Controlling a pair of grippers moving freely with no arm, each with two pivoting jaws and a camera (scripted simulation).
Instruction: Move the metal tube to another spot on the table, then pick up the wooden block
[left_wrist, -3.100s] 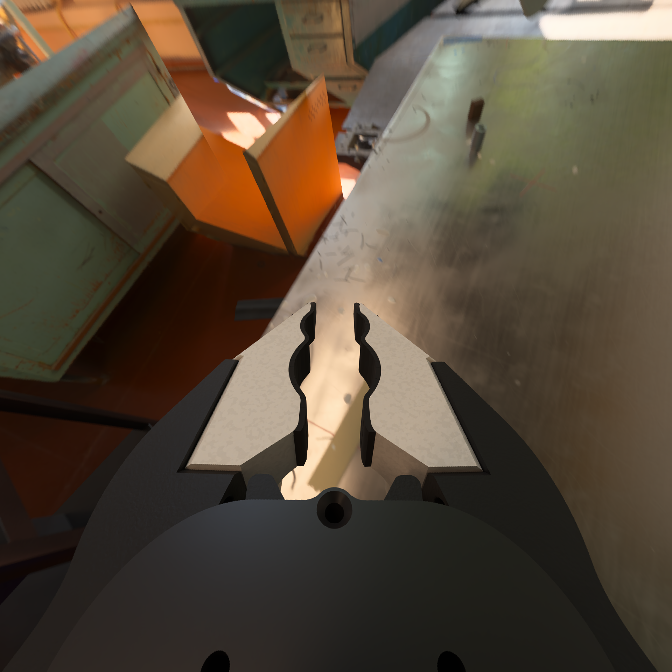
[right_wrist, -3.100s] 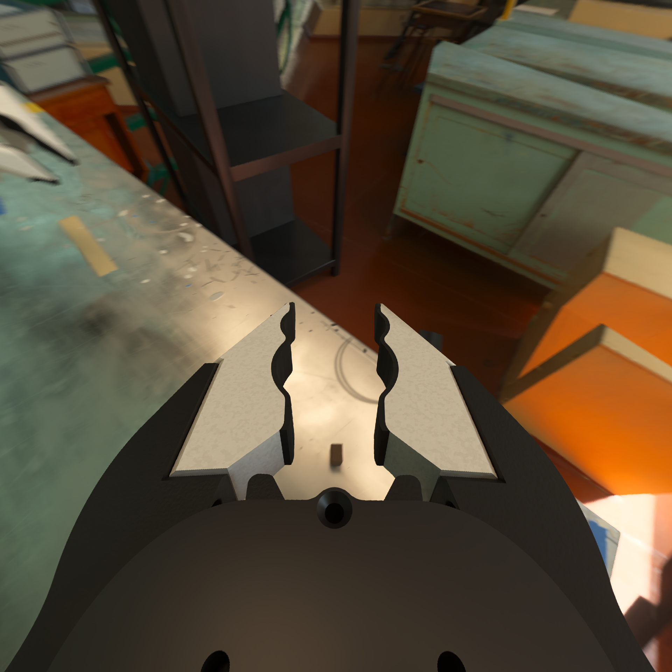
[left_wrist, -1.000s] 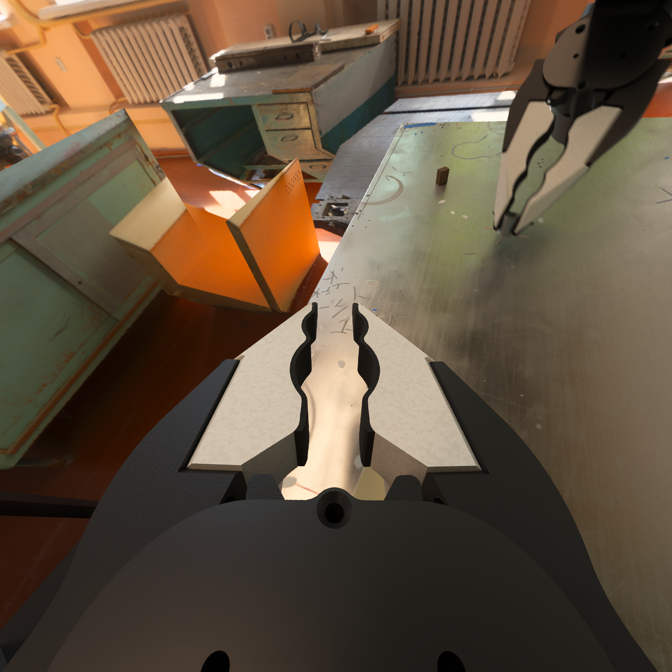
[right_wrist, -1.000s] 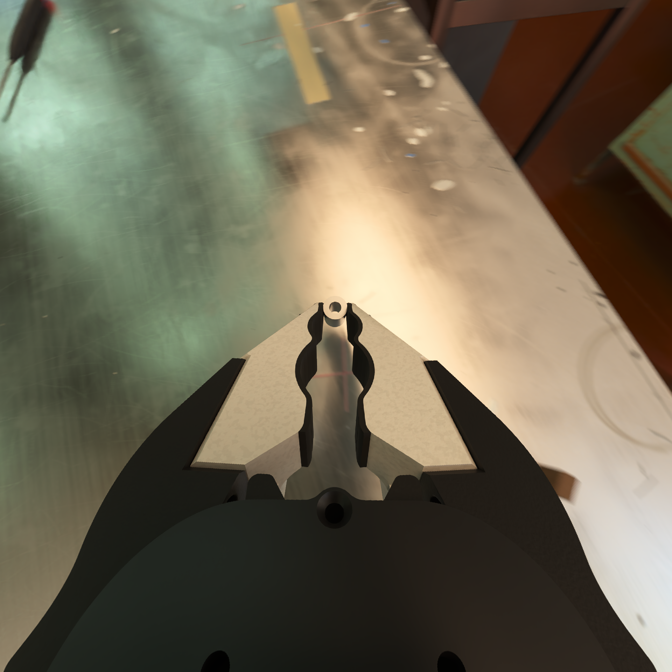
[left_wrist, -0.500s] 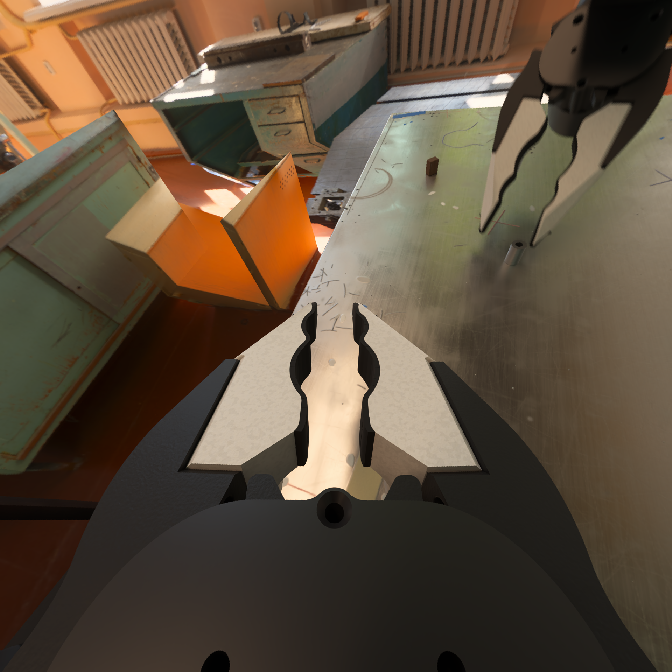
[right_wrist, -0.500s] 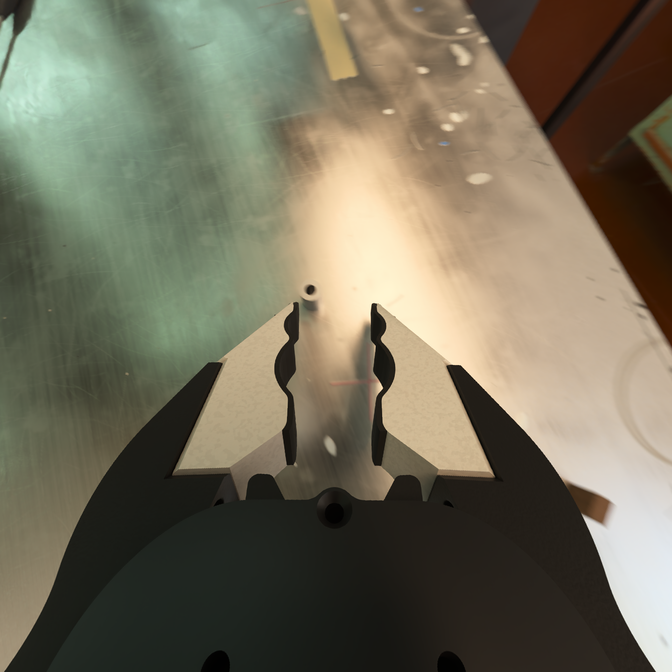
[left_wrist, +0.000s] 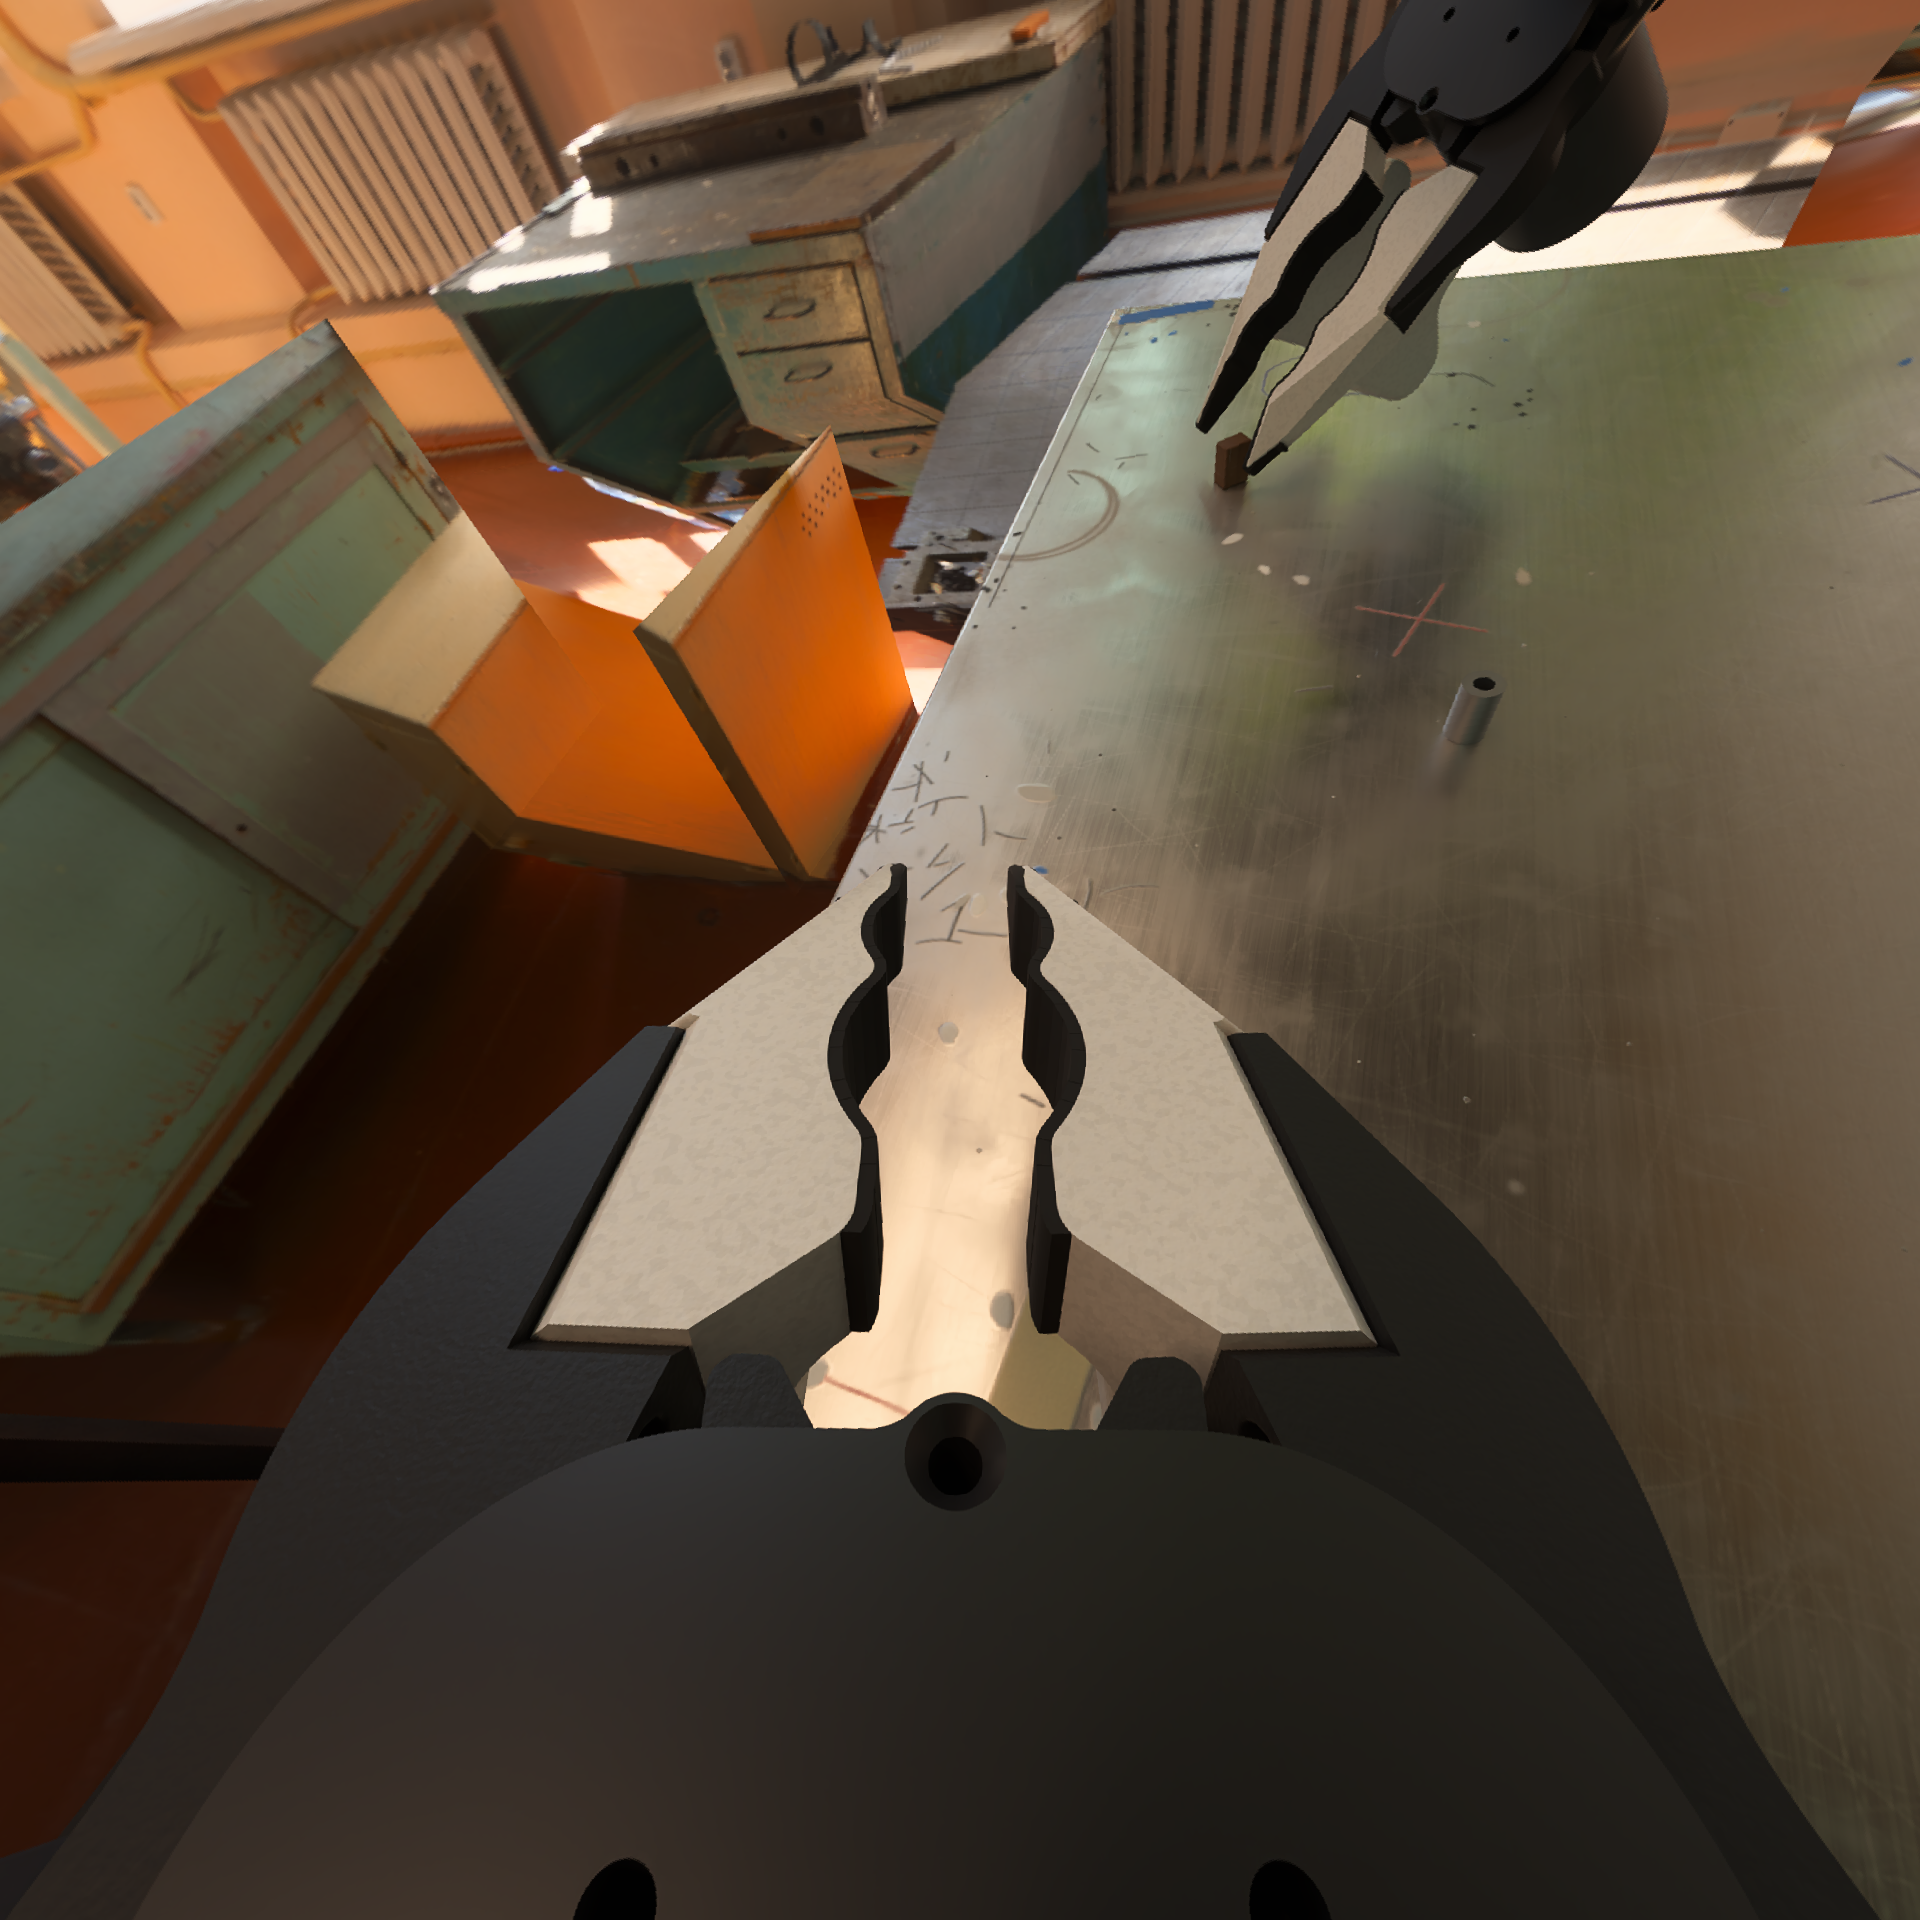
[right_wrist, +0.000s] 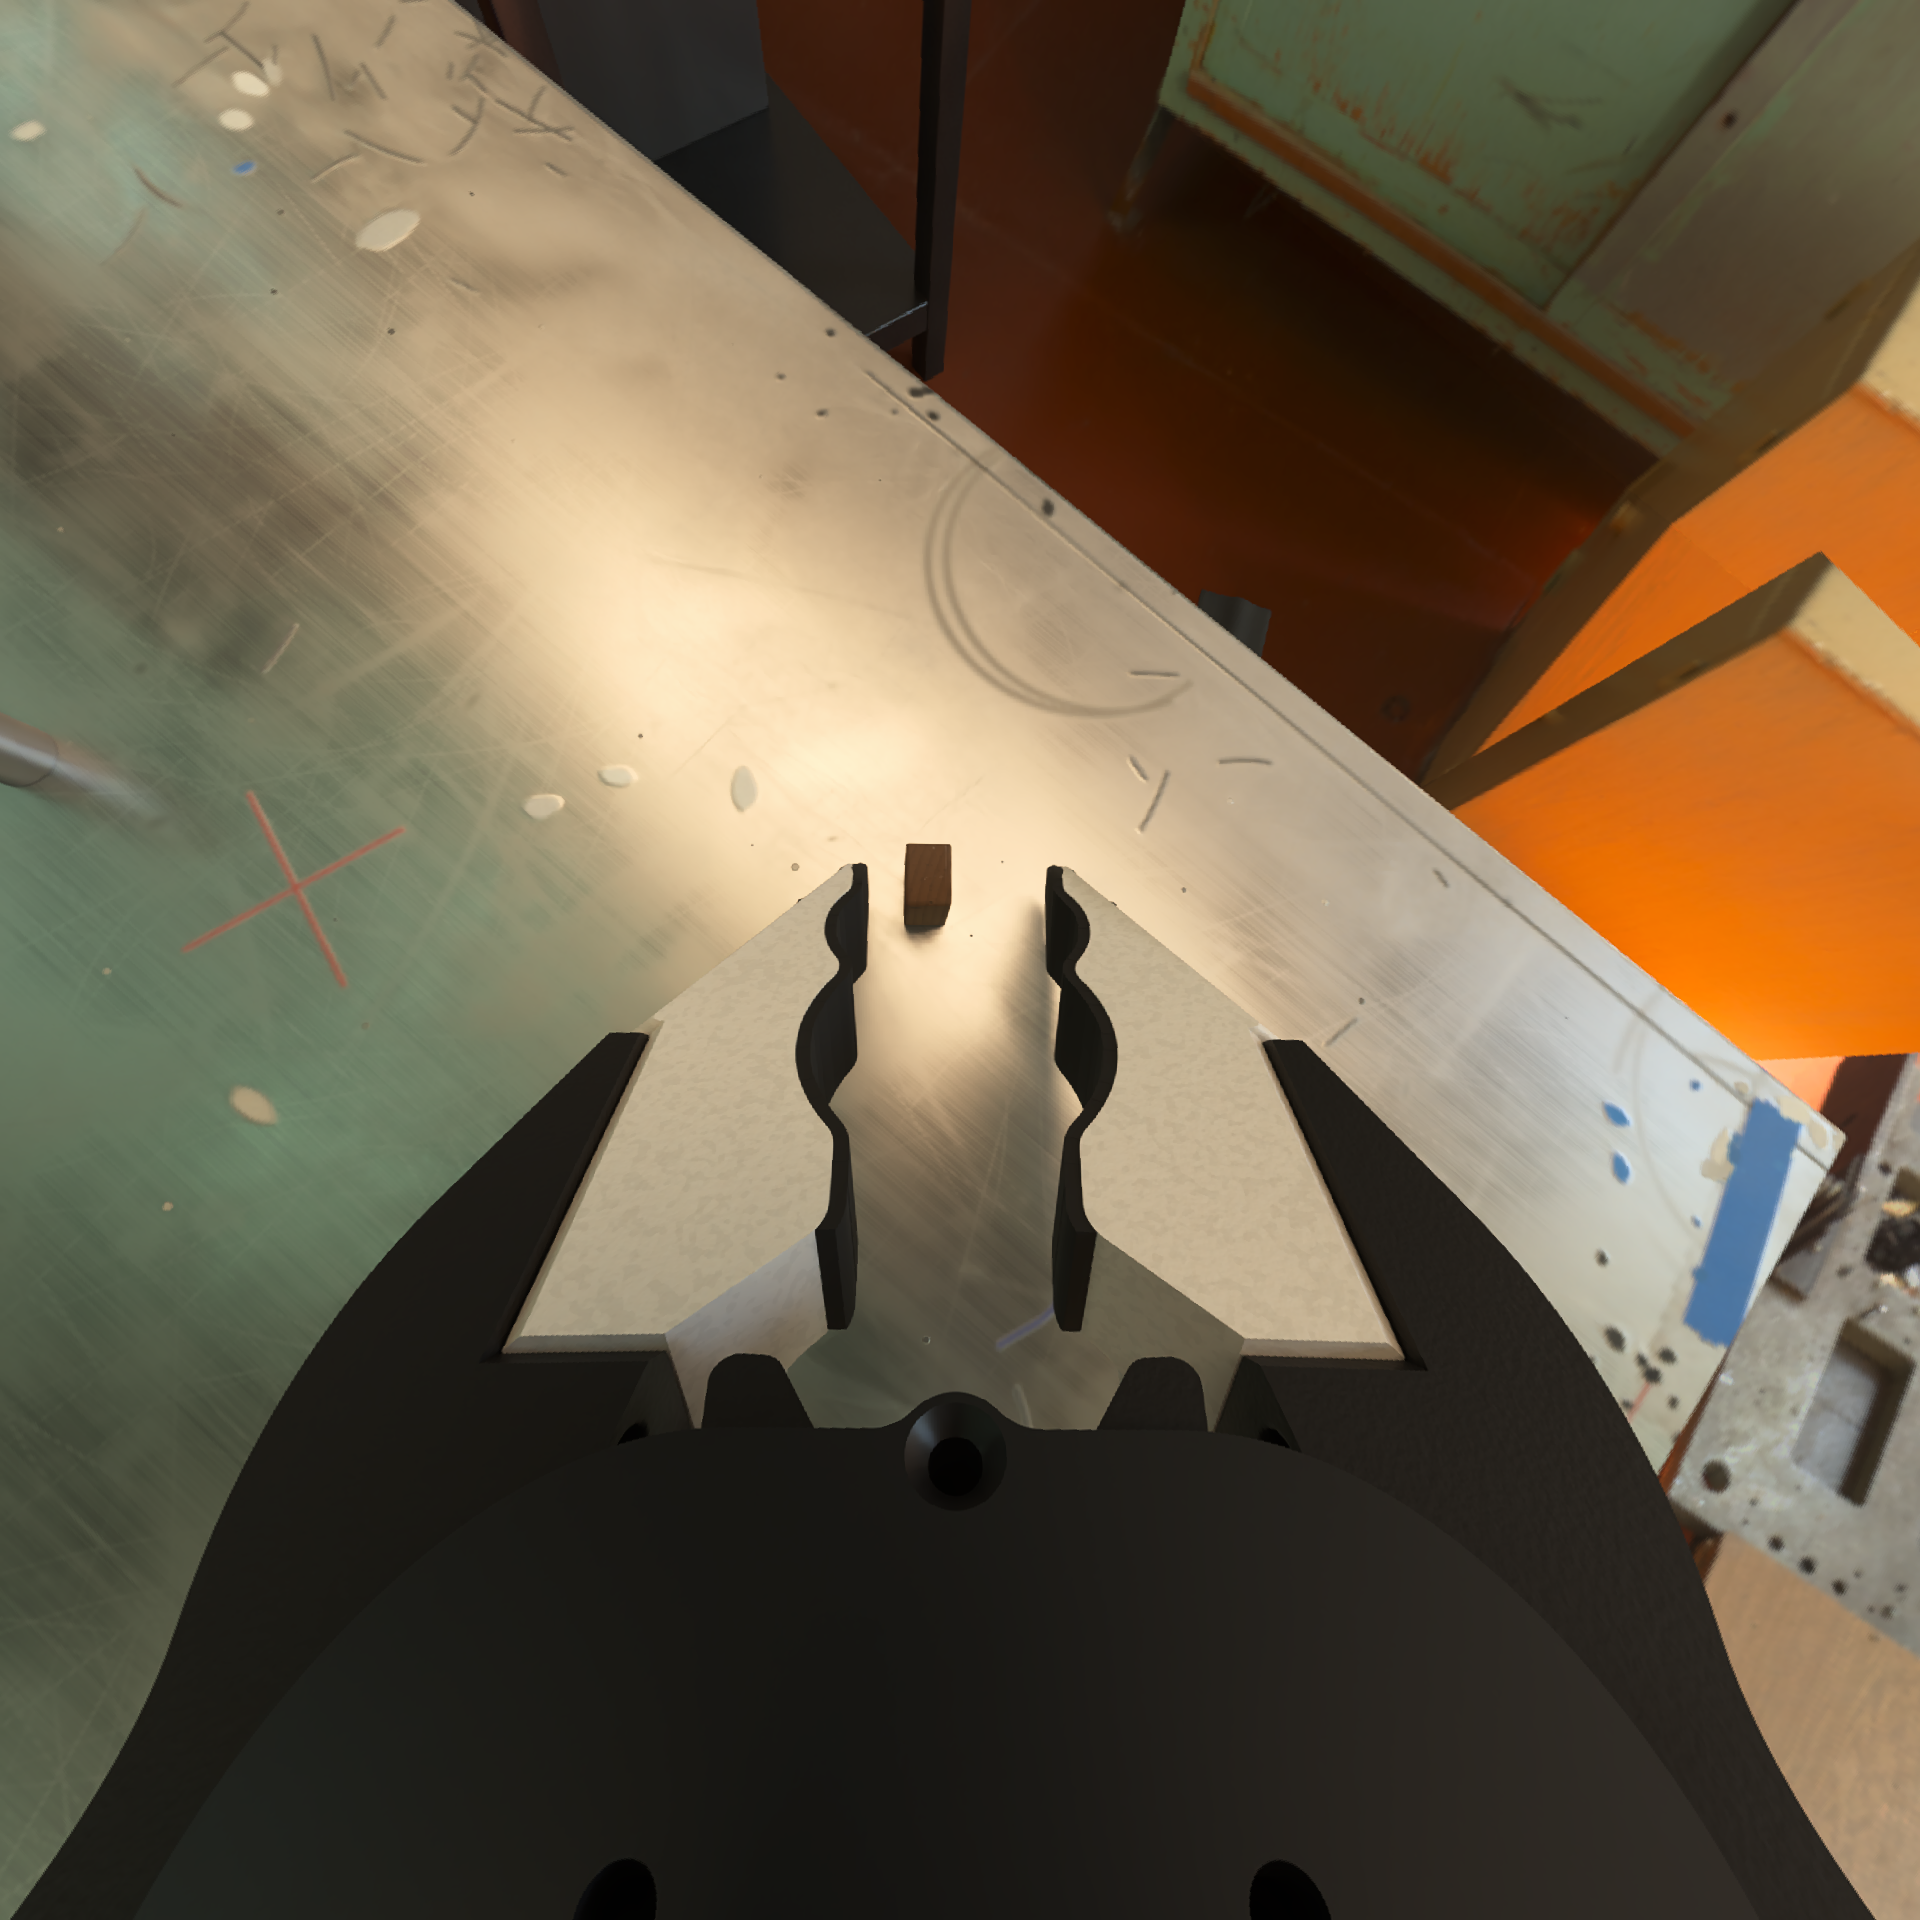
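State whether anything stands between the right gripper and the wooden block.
Nothing visible does. The right gripper is open above the table, and the wooden block stands just beyond its tips, nearer the left finger. The metal tube stands well aside.

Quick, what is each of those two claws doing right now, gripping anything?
Left gripper: open, holding nothing.
Right gripper: open, empty, fingertips either side of the small brown wooden block, not closed on it.
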